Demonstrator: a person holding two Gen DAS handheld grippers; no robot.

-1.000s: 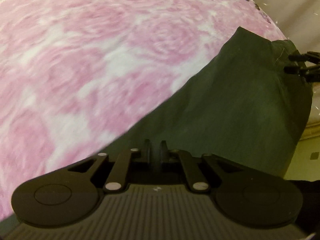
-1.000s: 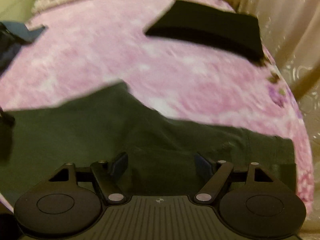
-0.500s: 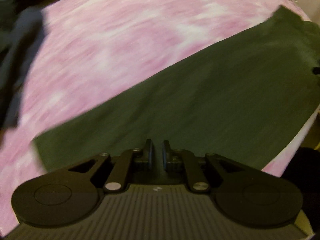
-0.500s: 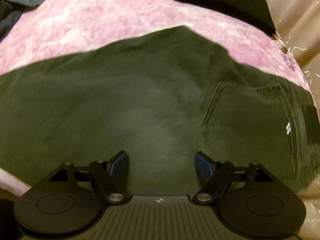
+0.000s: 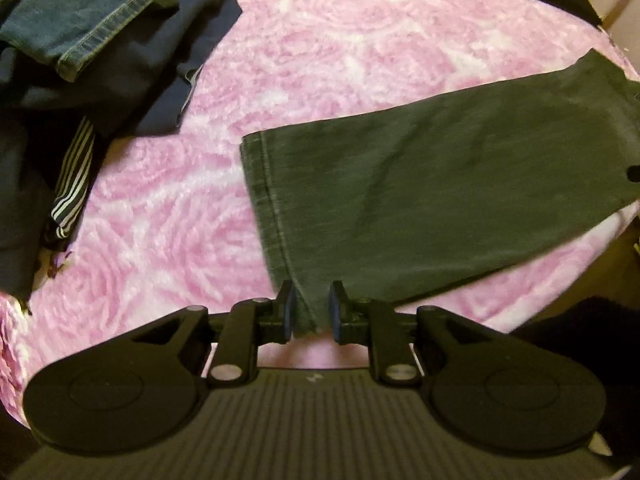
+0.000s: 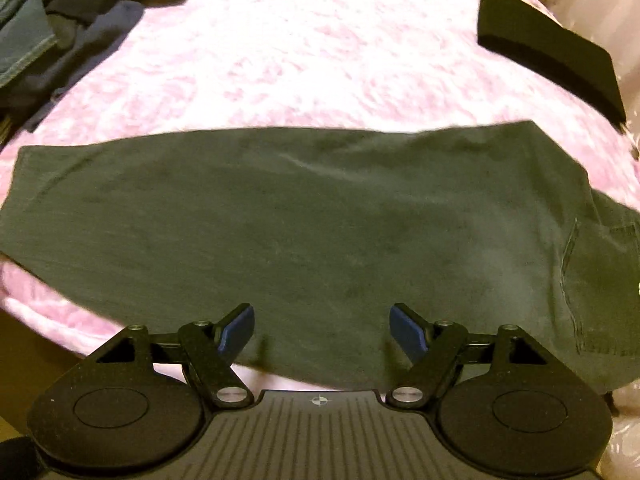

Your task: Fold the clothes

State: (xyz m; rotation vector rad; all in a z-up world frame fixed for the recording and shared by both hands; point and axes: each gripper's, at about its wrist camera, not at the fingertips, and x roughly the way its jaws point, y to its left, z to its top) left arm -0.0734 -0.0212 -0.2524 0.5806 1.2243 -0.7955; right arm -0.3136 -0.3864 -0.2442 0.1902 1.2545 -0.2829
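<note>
Left gripper point(image 5: 311, 308): jaws just opening, hem corner of the dark green trousers point(image 5: 440, 196) between them, pads clear. Right gripper point(image 6: 322, 328): wide open, holding nothing. Trousers: flat along the bed's point(image 5: 320, 48) near edge. Risk we judge: overhanging edge slides off.

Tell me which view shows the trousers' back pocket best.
Right wrist view: the pocket with its stitching shows on the right end of the dark trousers. The left wrist view shows only the hemmed leg end; no pocket is visible there.
</note>
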